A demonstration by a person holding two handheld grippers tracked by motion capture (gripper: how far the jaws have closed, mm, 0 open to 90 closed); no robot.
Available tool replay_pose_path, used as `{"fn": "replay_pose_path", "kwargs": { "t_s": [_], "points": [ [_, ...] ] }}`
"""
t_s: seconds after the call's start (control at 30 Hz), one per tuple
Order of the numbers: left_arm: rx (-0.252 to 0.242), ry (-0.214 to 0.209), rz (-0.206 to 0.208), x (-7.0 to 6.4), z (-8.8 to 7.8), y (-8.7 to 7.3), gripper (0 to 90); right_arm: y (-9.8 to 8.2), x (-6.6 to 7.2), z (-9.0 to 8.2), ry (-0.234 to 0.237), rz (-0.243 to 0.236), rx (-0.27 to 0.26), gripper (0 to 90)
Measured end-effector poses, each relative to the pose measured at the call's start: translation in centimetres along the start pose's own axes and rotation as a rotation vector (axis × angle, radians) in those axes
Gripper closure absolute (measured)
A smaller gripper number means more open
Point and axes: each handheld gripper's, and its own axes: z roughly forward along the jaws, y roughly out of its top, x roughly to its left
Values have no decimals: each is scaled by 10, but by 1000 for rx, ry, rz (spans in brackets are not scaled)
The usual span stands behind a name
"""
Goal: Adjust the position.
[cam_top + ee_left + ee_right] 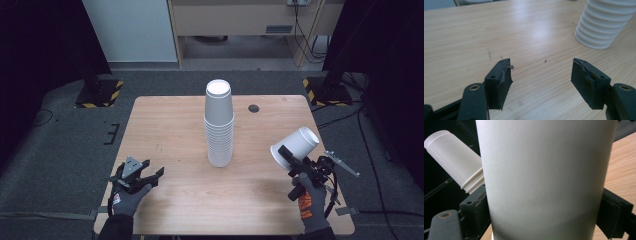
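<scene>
**White cup held tilted at the table's right as tall stack stands at centre**

A pale wooden table (190, 200), rectangular with rounded corners and fine lengthwise grain, sits on dark grey carpet; a small dark round hole (254, 108) marks its far side. At its middle rises a stack of cups (219, 125), white, matte and smooth, nested upside down so that the ribbed rims form a ridged column below one full cup wall and a flat round base on top. In the left gripper view the stack's upper part runs off the frame's top edge.

Over the table's right side the right gripper (291, 161), black and hard-edged, is clamped on a single white cup (296, 145) near its rim. The cup's long axis leans, base pointing up and away to the right, open mouth facing down toward the table's centre. In the right gripper view its plain wall blocks most of the scene, and its rim and base are cut off there.

At the near left the left gripper (156, 175) hovers just above the wood in a grey-gloved hand (125, 197), jaws standing apart with nothing between them; its fingertips (503, 75) show torn, ragged rubber pads.
</scene>
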Motion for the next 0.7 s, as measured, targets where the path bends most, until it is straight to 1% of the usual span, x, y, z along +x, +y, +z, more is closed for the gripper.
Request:
{"fn": "replay_pose_path", "kwargs": {
  "t_s": [0.07, 0.13, 0.27, 0.43, 0.47, 0.6, 0.7],
  "points": [
    [-16, -4, -12, -4, 0, 3, 325, -1, 1, 1, 5, 4, -2, 143],
    [-29, -15, -15, -8, 0, 5, 324, -2, 2, 1, 5, 8, -3, 143],
    [-51, -35, -3, -18, 0, 10, 323, -3, 4, 2, 18, 22, -2, 143],
    [-68, -57, 16, -29, 3, 17, 320, -4, 4, 3, 24, 28, -3, 142],
    [-74, -62, 17, -32, 3, 18, 321, -4, 4, 2, 24, 35, -1, 142],
    [-97, -77, 26, -43, 4, 23, 332, -5, 3, 3, 22, 34, -2, 142],
    [-118, -94, 30, -51, 5, 26, 334, -5, 3, 3, 31, 45, -3, 142]
  ]
}}
